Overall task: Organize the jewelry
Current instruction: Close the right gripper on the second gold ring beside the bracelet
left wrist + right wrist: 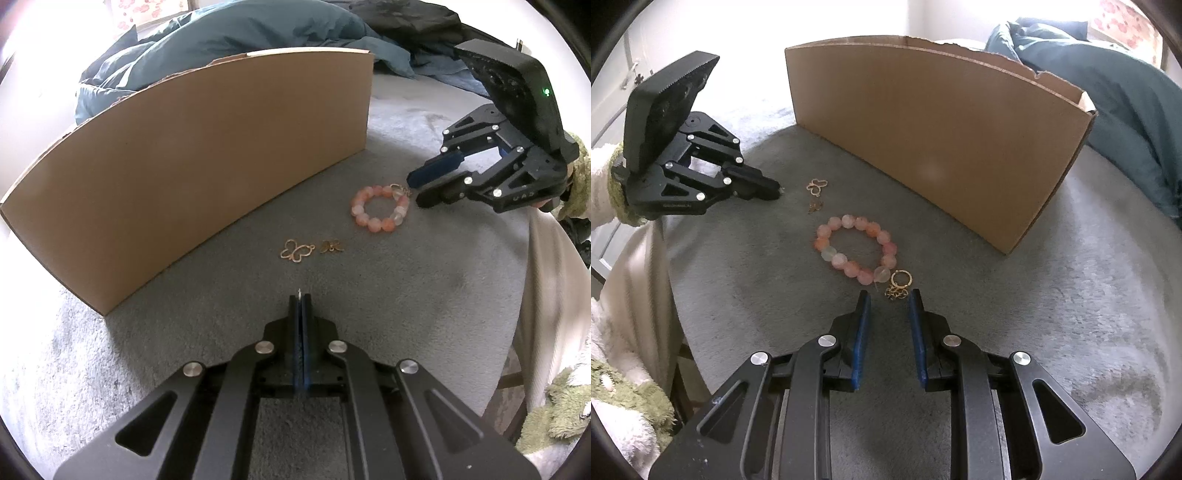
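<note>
My left gripper (301, 301) is shut, and a tiny silvery piece (299, 293) pokes out between its pads; it hovers low over the grey blanket (406, 295). Ahead of it lie a gold outline butterfly (296, 251) and a smaller gold butterfly (331, 246). A pink bead bracelet (857, 251) lies further right. My right gripper (889, 295) stands open, with a gold ring and chain charm (899, 284) on the blanket just ahead of its fingertips, beside the bracelet. In the right wrist view the left gripper (777, 188) sits next to the butterflies (817, 185).
A tall open cardboard box (207, 155) stands on the blanket behind the jewelry. Behind it lies a teal duvet (240, 29) and dark clothing (413, 18). The blanket drops off at its edge (524, 280) on the side of the fleece-sleeved arms (602, 184).
</note>
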